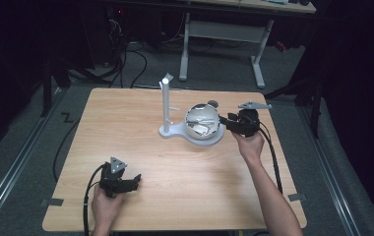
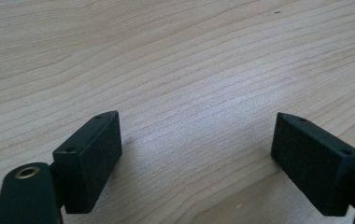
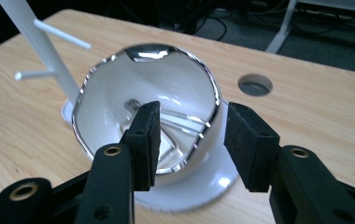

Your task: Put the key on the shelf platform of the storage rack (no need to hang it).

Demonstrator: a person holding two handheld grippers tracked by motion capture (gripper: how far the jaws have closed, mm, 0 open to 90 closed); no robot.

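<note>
Item: right claw (image 3: 192, 140) straddling the rim of a shiny metal bowl (image 3: 138, 98) on a white stand base; grip not yet closed.

Risks: the bowl is smooth and rounded, so jaws closing on its thin rim may skid off, or tip the bowl off the white base (image 3: 203, 186) towards the desk's right edge; one jaw sits inside the bowl, the other outside, with a gap on both sides. Location: the bowl (image 1: 202, 121) rests tilted on the base, right of centre near the desk's far edge. Obstructions: the upright white post (image 1: 166, 103) with its side pegs stands just beside the bowl on the base's left end, and would catch a lift that drifts that way. Nearby: a round cable hole (image 3: 255, 85) in the desk (image 1: 126, 128) behind the bowl. The left claw (image 1: 135, 181) hangs wide open and empty near the desk's near-left corner, well apart.
</note>
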